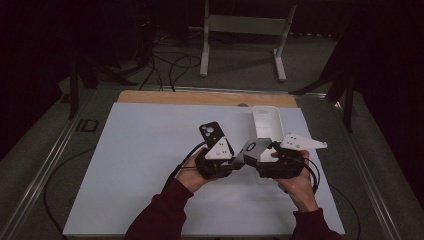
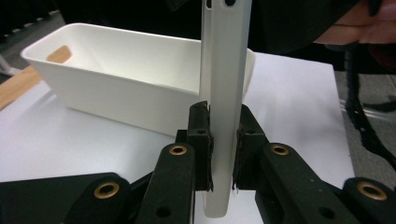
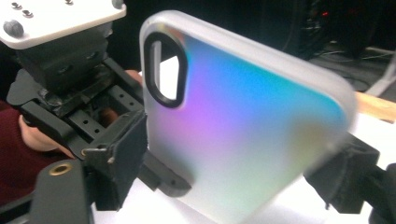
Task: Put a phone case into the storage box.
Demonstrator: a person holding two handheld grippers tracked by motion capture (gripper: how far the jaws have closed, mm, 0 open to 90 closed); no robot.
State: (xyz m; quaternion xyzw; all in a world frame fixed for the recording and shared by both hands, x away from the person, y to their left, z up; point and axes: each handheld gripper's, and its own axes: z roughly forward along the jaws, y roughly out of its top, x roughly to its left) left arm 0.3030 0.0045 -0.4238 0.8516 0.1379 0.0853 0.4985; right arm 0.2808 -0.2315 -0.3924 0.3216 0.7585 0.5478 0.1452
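A frosted translucent phone case (image 1: 252, 146) with an oval camera cutout is held up above the white mat (image 1: 150, 165), between both hands. My left gripper (image 2: 223, 149) is shut on it, and its pads press the thin case (image 2: 224, 70) from both sides near the lower end. In the right gripper view the case's iridescent back (image 3: 252, 116) stands between the wide-spread jaws of my right gripper (image 3: 233, 161), which is open. Its far jaw sits clear of the case edge. The left gripper (image 3: 70, 93) shows at the left of that view.
A white rectangular bin (image 1: 267, 122) stands just behind the hands, toward the mat's back right. A black phone case (image 1: 210, 131) lies on the mat behind the left gripper. A wooden strip (image 1: 200, 97) runs along the table's far edge.
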